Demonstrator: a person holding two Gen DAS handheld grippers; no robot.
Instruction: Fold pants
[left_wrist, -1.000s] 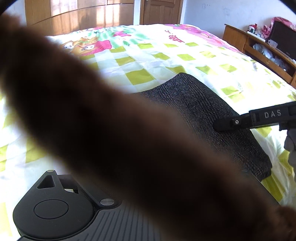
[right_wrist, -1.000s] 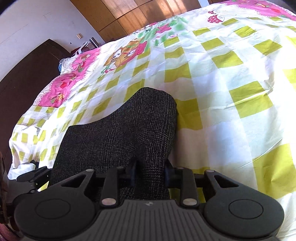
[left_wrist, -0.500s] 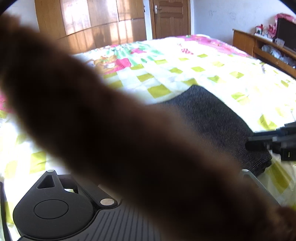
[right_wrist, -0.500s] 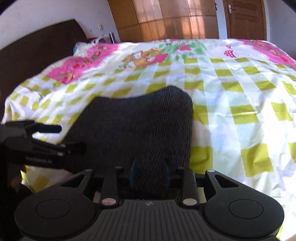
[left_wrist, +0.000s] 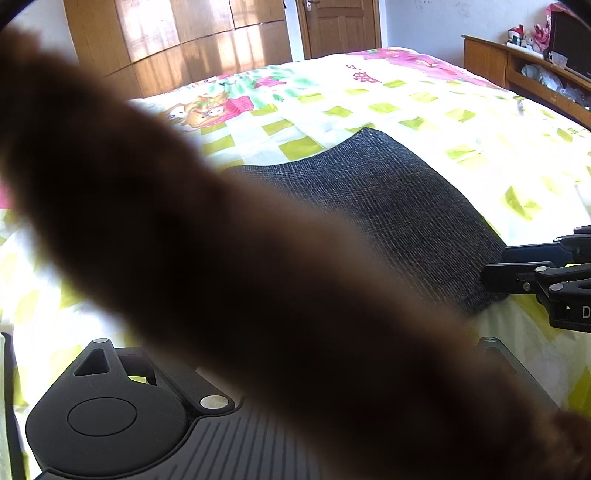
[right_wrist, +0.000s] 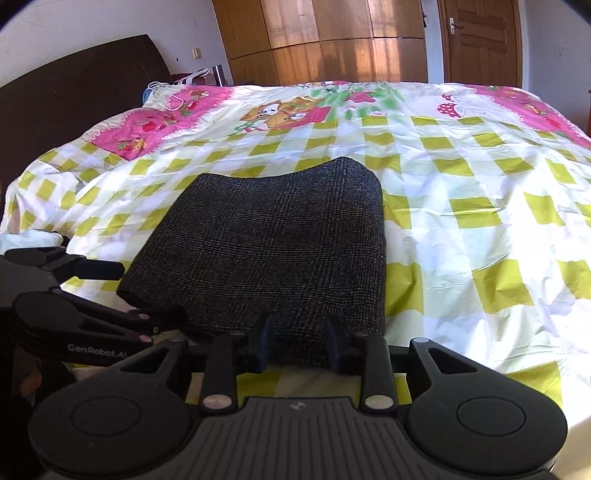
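Honestly, this looks pretty much finished to me. The pants (right_wrist: 266, 254) are already a compact dark grey rectangle lying flat on the bed (right_wrist: 480, 206), on that yellow-checked cover, near the edge closest to the cameras. The far end is a smooth rounded fold, the sides line up fairly well, and I can't see any leg or waistband sticking out (the near edge is partly hidden behind the tongs, so no promises there).

The right tongs (right_wrist: 297, 345) sit just at the near edge of the bundle with their tips spread apart. From this angle the fabric shows through the gap between them, but nothing looks pinched, so I'd say they're holding nothing.

The left tongs (right_wrist: 147, 325) are at the bundle's near left corner. In the right wrist view the two arms look close together, but I can't tell whether they've got cloth or not. Their own camera is no help, since a blurry brown thing (left_wrist: 229, 266) right in front of the lens covers most of the view.

What's left, I'd guess: maybe a last tidy or pat down, then done.
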